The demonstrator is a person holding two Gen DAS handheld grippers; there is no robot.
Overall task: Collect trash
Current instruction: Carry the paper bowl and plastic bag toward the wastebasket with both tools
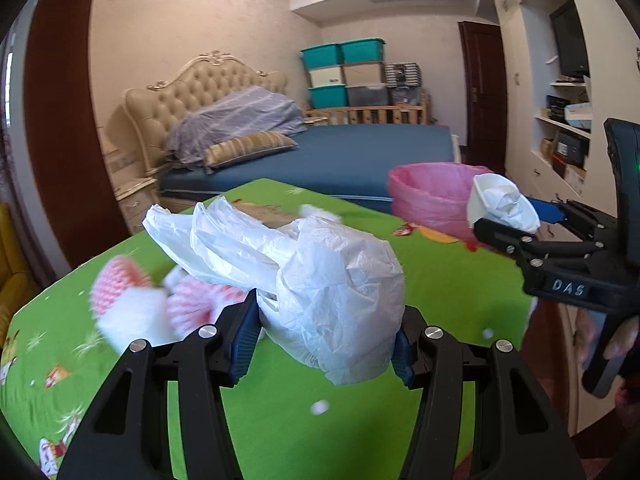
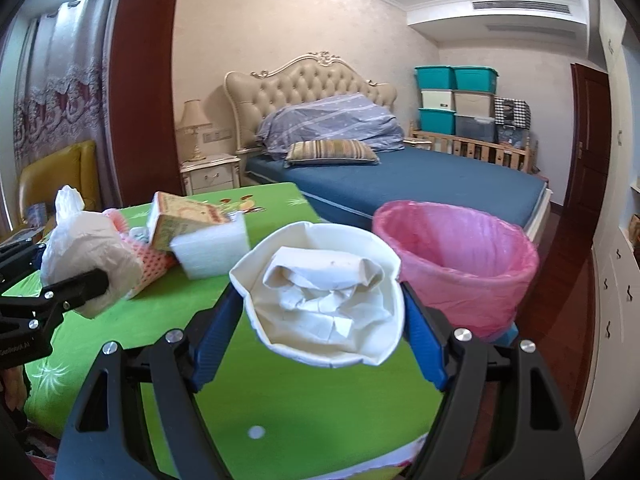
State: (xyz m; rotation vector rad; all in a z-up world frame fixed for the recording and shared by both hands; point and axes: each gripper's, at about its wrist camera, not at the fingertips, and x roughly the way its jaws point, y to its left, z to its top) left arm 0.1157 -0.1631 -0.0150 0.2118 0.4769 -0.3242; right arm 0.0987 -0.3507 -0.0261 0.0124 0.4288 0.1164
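"DAS" reads in raised letters on the right gripper (image 1: 505, 222); it pinches a squashed white paper cup (image 2: 320, 294) stuffed with crumpled tissue, beside the pink-lined bin (image 2: 460, 264). Left gripper (image 1: 326, 344), jaws narrow, clamps a crinkled white plastic bag (image 1: 320, 280) above the green printed tablecloth (image 2: 280, 396). On the cloth: pink foam netting (image 1: 120, 280), white foam block (image 2: 212, 246), carton (image 2: 180, 216), print unreadable.

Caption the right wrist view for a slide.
Right gripper holds a crumpled white paper cup stuffed with tissue near the pink-lined bin over the green table.
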